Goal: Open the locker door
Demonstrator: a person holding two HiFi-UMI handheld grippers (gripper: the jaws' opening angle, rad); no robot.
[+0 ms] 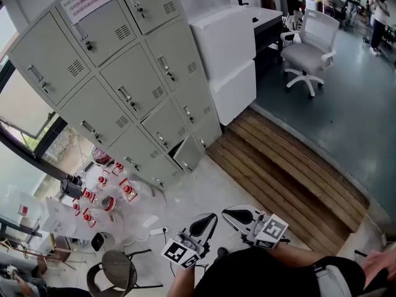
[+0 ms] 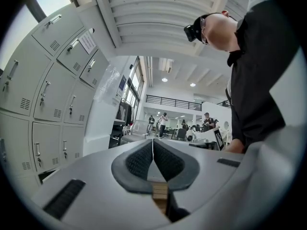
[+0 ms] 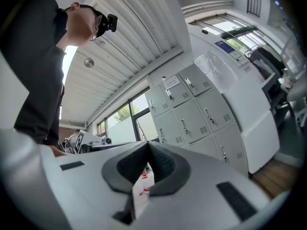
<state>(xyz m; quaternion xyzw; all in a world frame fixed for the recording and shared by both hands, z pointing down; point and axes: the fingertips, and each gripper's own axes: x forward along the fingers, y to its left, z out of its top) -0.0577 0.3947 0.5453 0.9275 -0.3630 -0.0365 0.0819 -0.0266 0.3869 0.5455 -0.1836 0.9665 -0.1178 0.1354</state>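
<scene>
The locker door (image 1: 189, 154) sits in the bottom row of the grey locker bank (image 1: 117, 73). It stands slightly ajar with a dark gap along one edge, ahead of both tongs and well apart from them. The other doors in the bank lie flush.

The left tongs (image 1: 209, 223) and the right tongs (image 1: 234, 215) hover side by side close to the person's body, tips pointing toward the lockers. Each pair is pressed together, pad against pad, gripping nothing.

Ahead and left of the left tongs, red-capped bottles (image 1: 102, 190) stand clustered on the floor at the foot of the lockers. A wooden floor strip (image 1: 278, 166) runs ahead and right of the right tongs. Farther beyond it stand white cabinets (image 1: 229, 60) and an office chair (image 1: 306, 51).
</scene>
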